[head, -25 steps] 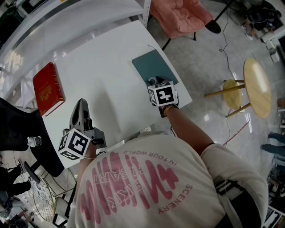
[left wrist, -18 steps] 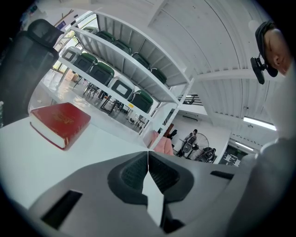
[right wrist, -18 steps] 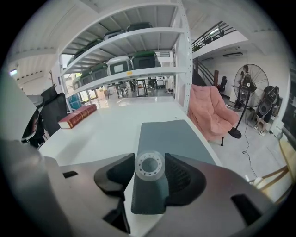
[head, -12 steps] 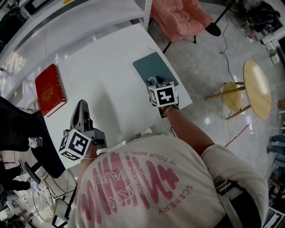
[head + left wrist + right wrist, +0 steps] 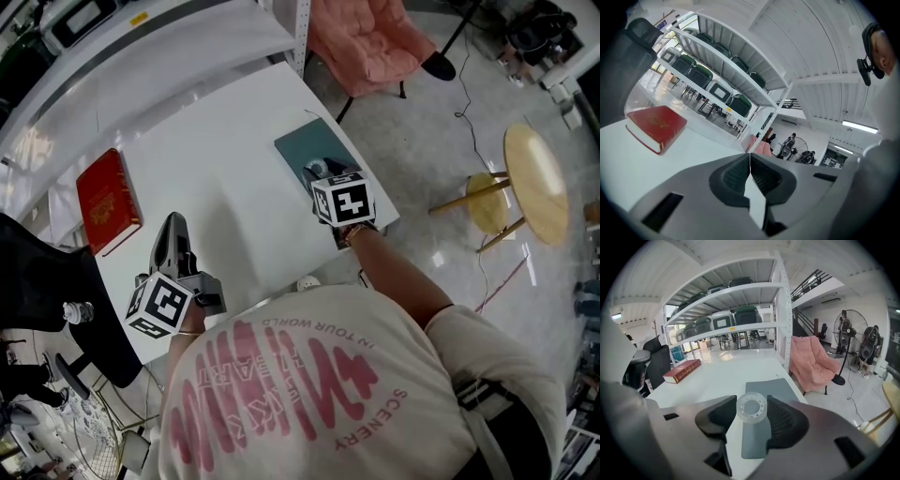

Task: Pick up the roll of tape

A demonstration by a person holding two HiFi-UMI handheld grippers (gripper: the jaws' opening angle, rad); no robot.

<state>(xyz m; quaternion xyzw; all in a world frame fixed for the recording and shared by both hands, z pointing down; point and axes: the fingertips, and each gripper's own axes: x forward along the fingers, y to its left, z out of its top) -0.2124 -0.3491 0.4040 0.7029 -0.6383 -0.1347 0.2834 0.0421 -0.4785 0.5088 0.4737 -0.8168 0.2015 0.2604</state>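
The roll of tape [image 5: 751, 407] is a small clear ring, and my right gripper [image 5: 751, 414] is shut on it, with a pad pressing each side. It hangs above a teal mat [image 5: 767, 387] near the white table's right edge. In the head view the right gripper [image 5: 318, 170] shows over that mat [image 5: 305, 146] with the roll of tape [image 5: 316, 169] just visible at its tip. My left gripper [image 5: 172, 223] hovers over the table's near left part, and in the left gripper view its jaws [image 5: 750, 165] are shut with nothing between them.
A red book [image 5: 108, 199] lies at the table's left side [image 5: 656, 125]. White shelving with green crates stands behind the table [image 5: 740, 315]. A pink chair [image 5: 370, 42] and a round wooden stool [image 5: 534, 183] stand on the floor to the right. A black chair is at the far left.
My right gripper has risen a little above the teal mat with the roll of tape in its jaws. The left gripper has stayed where it was.
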